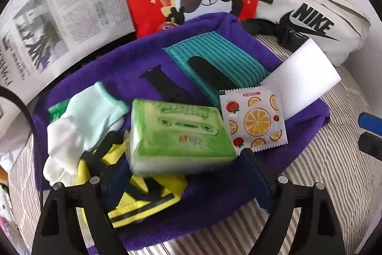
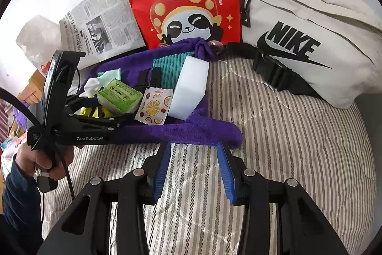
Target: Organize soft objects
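While the left gripper [image 1: 186, 173] hangs over the near end of the pile, its jaws stand spread wide on either side of the green tissue pack [image 1: 181, 135]; no pad is seen pressing the pack, so I read it as lying free, not gripped. No earlier view, so nothing on motion.

The soft things sit heaped on a purple towel [image 1: 214, 202] spread on the striped bedsheet [image 2: 286, 135]: pale socks [image 1: 86, 118] at left, a yellow and black strap [image 1: 143, 204] under the tissue pack, a fruit-print sachet [image 1: 256, 121] leaning on the pack's right edge, a white sponge block [image 1: 303, 83] and a teal cloth [image 1: 214, 59] behind.

Right gripper [image 2: 193, 171]: blue-padded jaws part-open, nothing between them, poised just short of the towel's near edge.

Risks, as I judge them:
- Closing on the pack may snag the strap beneath and drag it up too.
- The sachet touches the pack; lifting the pack could flip it off the towel.
- If the right gripper tugs the towel edge, the loose heap could slide toward the bedsheet.
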`<state>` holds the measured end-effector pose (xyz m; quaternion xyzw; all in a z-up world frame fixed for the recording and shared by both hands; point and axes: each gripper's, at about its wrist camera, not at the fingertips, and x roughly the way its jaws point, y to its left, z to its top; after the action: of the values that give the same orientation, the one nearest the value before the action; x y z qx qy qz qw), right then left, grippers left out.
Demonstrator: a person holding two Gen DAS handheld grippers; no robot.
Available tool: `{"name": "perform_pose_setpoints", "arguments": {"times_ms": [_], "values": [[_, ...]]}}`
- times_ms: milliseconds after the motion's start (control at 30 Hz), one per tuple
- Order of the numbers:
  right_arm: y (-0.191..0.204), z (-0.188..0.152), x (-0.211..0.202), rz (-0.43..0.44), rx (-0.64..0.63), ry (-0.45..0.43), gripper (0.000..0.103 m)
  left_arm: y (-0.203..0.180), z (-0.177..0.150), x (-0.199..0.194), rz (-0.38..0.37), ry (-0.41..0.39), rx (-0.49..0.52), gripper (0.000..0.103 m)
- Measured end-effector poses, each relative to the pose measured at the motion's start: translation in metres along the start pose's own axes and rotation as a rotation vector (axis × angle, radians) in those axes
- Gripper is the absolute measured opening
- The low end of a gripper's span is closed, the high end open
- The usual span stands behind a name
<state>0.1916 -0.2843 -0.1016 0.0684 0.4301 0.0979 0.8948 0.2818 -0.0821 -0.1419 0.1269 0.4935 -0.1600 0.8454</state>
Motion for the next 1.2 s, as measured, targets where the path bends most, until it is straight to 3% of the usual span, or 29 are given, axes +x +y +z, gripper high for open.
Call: {"name": "perform_pose_setpoints", "arguments": {"times_ms": [300,433,567,667,767,867,967,1200], "values": [[0.014,-0.008,-0.006,-0.06,-0.01,0.011,0.041,-0.002,-0.019,-0.044,-0.04,0.01,-0.056,0.088],[0.026,-0.012,-0.004,-0.081,-0.009,0.033,0.045,-0.004,-0.034,-0.062,0.004,0.012,-0.061,0.094],[0.037,-0.014,-0.007,-0.071,-0.003,0.043,0.064,0.001,-0.054,-0.09,0.041,-0.005,-0.091,0.094],[0.049,-0.016,-0.016,-0.068,-0.002,0.036,0.069,0.007,-0.067,-0.113,0.069,-0.034,-0.127,0.094],[0.063,-0.017,-0.032,-0.083,-0.01,0.004,0.088,0.013,-0.077,-0.133,0.066,-0.061,-0.172,0.094],[0.075,-0.019,-0.046,-0.087,-0.021,-0.024,0.092,0.016,-0.087,-0.151,0.05,-0.092,-0.211,0.095],[0.086,-0.022,-0.058,-0.105,-0.033,-0.023,0.103,0.017,-0.098,-0.166,0.061,-0.127,-0.241,0.094],[0.108,-0.041,-0.083,-0.133,-0.071,-0.031,0.103,0.013,-0.125,-0.199,0.105,-0.185,-0.283,0.095]]}}
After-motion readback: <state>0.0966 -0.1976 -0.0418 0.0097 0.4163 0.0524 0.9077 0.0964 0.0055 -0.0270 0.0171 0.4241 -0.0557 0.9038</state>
